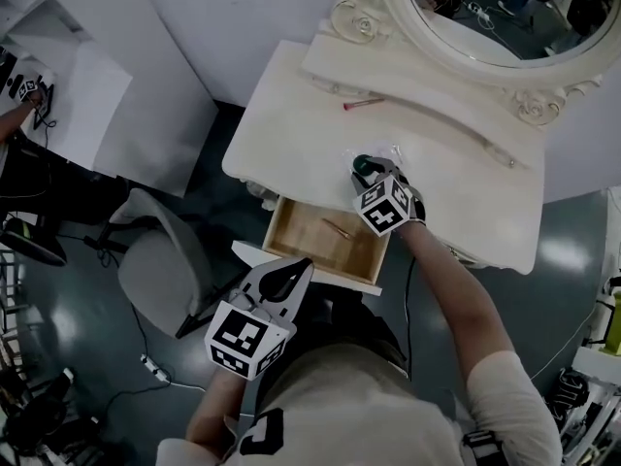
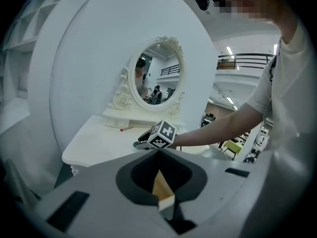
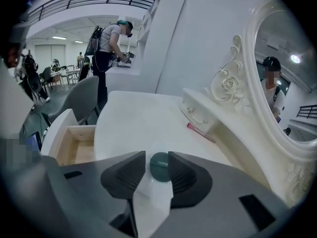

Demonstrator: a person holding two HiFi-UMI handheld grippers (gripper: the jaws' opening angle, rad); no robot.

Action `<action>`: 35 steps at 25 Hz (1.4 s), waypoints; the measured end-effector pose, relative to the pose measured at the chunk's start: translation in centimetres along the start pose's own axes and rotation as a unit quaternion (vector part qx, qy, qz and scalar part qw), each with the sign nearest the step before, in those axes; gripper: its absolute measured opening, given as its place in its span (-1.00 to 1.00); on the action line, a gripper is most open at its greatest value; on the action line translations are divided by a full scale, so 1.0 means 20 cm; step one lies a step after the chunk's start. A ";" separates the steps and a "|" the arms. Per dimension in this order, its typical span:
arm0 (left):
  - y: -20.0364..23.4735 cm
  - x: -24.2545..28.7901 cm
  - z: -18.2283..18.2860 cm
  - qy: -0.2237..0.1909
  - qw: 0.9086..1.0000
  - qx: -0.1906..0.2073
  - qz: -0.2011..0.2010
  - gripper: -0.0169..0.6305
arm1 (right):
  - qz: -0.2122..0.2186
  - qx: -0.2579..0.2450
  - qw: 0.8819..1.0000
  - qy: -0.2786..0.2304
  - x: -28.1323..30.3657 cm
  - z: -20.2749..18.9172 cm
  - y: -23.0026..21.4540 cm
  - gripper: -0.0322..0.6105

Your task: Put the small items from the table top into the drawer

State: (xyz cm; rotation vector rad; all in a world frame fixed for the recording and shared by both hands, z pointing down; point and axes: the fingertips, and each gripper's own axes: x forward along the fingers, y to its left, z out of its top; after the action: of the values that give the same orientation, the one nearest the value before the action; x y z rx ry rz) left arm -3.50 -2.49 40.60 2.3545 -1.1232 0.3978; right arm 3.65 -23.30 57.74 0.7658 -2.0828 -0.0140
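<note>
1. The green compact, a small round flat case with a dark lid, lies on the white worktop near its front edge, just behind the open drawer
2. The right tongs hang over it with the jaws apart; the compact sits between the two tips, and the ribbed pads do not appear to press on it, so it is not yet held
3. Judging by its look, the compact is light, rigid and smooth-sided, so it could slip or skate across the worktop if pinched off-centre. The sound hold is across its widest part, pads low on the rim and level, with a firm but not hard squeeze, since such a case may crack or pop open
4. The drawer is of pale wood and stands pulled out below the worktop edge; a thin stick-like item already lies on its floor, too small to name
5. The left tongs are held low in front of the person, near the drawer front, with the tips together and nothing gripped
6. Further back, a slim red stick, perhaps a pencil or lip liner, rests by the raised ledge under the oval mirror; it looks like another piece left to move
7. A grey chair stands to the side of the table, well clear of the drawer
</note>
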 end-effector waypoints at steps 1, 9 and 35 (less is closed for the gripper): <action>0.00 0.00 0.00 0.000 1.000 -0.001 0.001 -0.77 | 0.001 -0.006 1.000 0.002 0.02 0.00 0.00 -0.44; 0.05 -0.03 -0.02 0.005 1.000 -0.010 0.022 -0.77 | 0.025 -0.020 0.999 0.034 0.12 -0.05 0.02 -0.45; 0.04 -0.04 -0.03 0.003 1.000 -0.005 0.009 -0.77 | 0.020 0.016 1.000 0.018 0.03 -0.01 0.01 -0.79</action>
State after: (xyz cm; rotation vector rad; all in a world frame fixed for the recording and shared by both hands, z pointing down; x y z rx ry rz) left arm -4.69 -2.19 40.99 2.3349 -1.1415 0.4034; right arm 3.32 -23.38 58.39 0.7388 -2.0677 0.0546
